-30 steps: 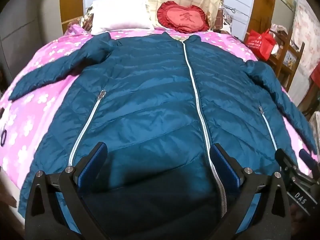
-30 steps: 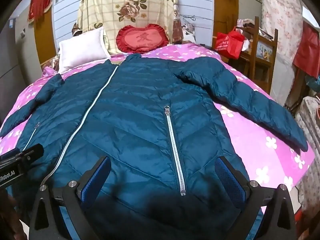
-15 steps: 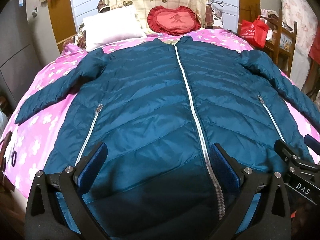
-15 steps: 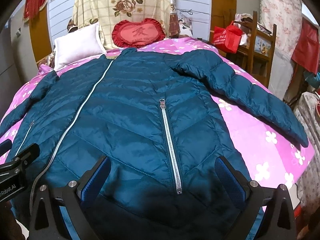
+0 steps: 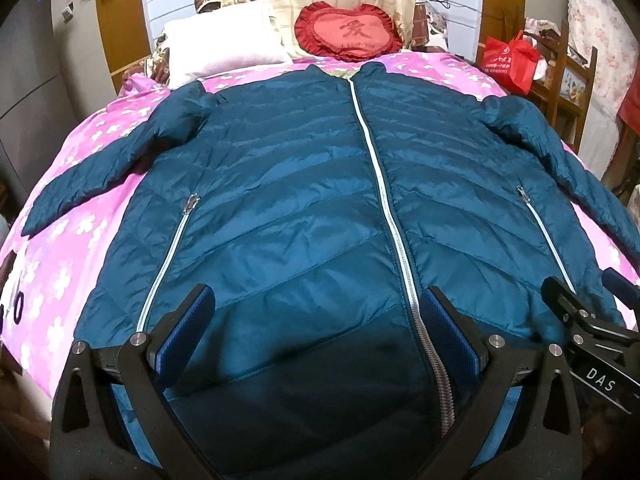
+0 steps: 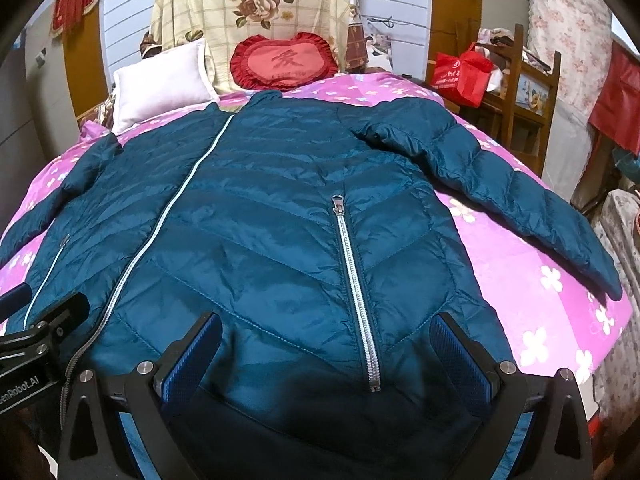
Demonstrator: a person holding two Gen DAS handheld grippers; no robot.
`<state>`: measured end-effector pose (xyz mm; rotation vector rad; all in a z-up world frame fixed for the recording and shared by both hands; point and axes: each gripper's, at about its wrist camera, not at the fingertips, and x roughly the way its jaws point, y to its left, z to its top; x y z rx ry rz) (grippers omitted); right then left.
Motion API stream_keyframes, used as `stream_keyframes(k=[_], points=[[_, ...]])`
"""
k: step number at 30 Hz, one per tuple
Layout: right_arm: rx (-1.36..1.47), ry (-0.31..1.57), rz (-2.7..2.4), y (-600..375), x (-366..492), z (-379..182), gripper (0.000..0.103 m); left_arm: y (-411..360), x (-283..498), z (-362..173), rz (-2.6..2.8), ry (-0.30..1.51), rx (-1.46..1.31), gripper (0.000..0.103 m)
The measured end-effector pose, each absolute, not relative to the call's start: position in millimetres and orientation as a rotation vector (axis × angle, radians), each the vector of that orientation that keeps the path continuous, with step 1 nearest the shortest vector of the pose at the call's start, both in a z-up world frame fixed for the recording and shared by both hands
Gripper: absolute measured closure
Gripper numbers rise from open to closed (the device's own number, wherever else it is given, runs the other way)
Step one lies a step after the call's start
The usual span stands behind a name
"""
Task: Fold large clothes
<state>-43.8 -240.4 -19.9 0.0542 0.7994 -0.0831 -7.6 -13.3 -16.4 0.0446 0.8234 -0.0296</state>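
Observation:
A dark teal quilted puffer jacket (image 5: 304, 200) lies flat, front up and zipped, on a pink flowered bed; it also shows in the right wrist view (image 6: 256, 224). Both sleeves are spread out, the left sleeve (image 5: 108, 164) and the right sleeve (image 6: 512, 192). My left gripper (image 5: 316, 320) is open and empty, hovering over the hem left of the centre zipper (image 5: 384, 200). My right gripper (image 6: 326, 344) is open and empty over the hem, astride the right pocket zipper (image 6: 354, 280). Each gripper shows at the edge of the other's view.
The pink bedspread (image 5: 60, 248) shows around the jacket. A white pillow (image 5: 224, 48) and a red heart cushion (image 5: 348, 32) lie at the head. A wooden chair with a red bag (image 6: 460, 72) stands at the right of the bed.
Both grippers have pulled back and tilted up a little, so the jacket sits lower and more centred in view. The jaws stay open. The jacket has not moved.

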Motion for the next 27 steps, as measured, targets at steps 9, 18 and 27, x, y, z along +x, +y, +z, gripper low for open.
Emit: stream_keyframes(k=[9, 18, 27], points=[[0.056, 0.799, -0.083, -240.7, -43.7, -19.6, 0.0, -11.8, -7.6, -17.2, -0.018, 0.828, 0.037, 0.001], [0.057, 0.8, -0.084, -242.1, -44.3, -19.5, 0.0, -8.9, -7.0, -17.6, -0.014, 0.833, 0.03, 0.001], [0.044, 0.752, -0.061, -238.3, -50.0, -13.3, 0.0, -8.6, -5.1, -19.7, 0.002, 0.846, 0.051, 0.001]])
